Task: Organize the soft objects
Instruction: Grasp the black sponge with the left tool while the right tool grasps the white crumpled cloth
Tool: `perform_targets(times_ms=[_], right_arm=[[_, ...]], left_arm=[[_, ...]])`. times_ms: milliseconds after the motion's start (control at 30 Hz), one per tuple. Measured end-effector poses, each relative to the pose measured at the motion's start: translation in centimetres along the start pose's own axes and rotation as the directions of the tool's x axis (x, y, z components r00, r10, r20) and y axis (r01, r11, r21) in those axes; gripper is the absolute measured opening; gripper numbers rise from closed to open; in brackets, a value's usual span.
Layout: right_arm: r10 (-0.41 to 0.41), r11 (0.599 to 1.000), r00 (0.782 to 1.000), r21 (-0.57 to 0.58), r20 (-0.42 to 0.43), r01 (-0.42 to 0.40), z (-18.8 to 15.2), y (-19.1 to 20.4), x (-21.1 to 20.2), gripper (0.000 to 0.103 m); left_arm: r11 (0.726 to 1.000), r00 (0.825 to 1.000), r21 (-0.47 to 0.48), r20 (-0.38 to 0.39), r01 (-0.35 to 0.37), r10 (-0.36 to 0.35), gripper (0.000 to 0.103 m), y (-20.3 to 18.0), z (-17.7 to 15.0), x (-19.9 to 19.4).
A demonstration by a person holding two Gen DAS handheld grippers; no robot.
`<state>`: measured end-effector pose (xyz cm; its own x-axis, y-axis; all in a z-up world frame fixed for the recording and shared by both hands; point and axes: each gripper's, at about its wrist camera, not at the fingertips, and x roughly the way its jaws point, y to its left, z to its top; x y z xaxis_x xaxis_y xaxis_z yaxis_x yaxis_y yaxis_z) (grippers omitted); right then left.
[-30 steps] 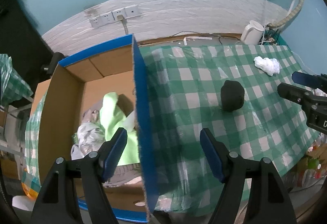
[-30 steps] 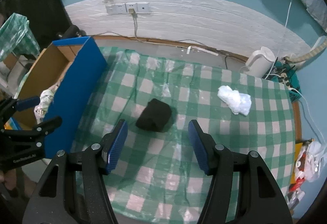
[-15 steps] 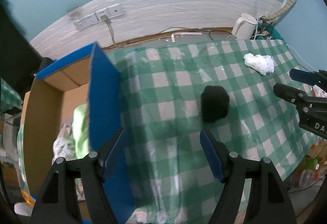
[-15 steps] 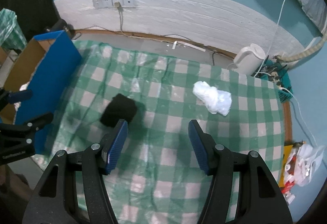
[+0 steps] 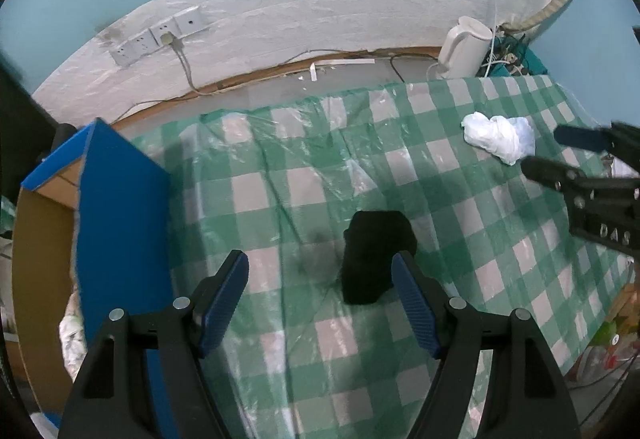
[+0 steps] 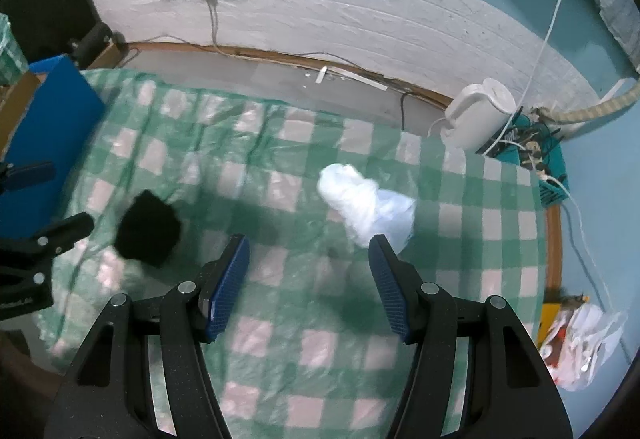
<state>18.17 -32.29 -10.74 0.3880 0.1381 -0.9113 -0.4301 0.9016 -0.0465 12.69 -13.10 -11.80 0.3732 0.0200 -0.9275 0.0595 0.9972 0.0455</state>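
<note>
The left gripper (image 5: 320,295) hangs over the table (image 5: 280,183) with its jaws apart and nothing clamped; the black wad (image 5: 374,255) lies on the checked cloth just inside the right-hand finger (image 5: 412,303), at its tip, with a wide gap to the other finger. Whether that finger touches the wad I cannot tell. The right gripper (image 6: 308,283) is likewise parted and empty; the white wad (image 6: 366,205) lies just beyond its right-hand finger (image 6: 386,287), off to that side rather than between the two. Farther left the blue box (image 5: 120,207) stands at the table's edge, and past the table a white kettle (image 5: 464,47) sits by the wall.

A second ago the left gripper looked down over the box wall, the black wad well ahead of it; the right one then had the black wad ahead between its fingers and the white wad far off. Both have since swung right and closer to the cloth
</note>
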Motion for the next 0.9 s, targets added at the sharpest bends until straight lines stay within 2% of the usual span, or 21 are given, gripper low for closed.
perform_targets(times_ms=[333,500,833,900], right_arm=[[-0.034,0.991,0.999,-0.131,-0.043,0.028,2.1,-1.0,5.2,0.061],[-0.071,0.987,0.996,-0.147,-0.046,0.064,2.8,-1.4,7.1,0.061],[-0.063,0.990,0.992,-0.132,-0.111,0.048,1.8,-2.7,10.1,0.061],[-0.042,0.994,0.993,-0.103,-0.108,0.031,1.6,-3.0,9.8,0.046]], left_arm=[[1.000,0.998,-0.009,-0.050,0.030,-0.030,0.076,-0.6,1.6,3.4],[0.996,0.996,-0.058,-0.063,0.062,-0.066,0.078,0.1,2.1,4.3],[0.997,0.996,-0.035,-0.053,0.072,-0.073,0.079,-0.3,2.3,4.7],[0.996,0.995,-0.038,-0.055,0.078,-0.080,0.079,-0.3,2.4,4.8]])
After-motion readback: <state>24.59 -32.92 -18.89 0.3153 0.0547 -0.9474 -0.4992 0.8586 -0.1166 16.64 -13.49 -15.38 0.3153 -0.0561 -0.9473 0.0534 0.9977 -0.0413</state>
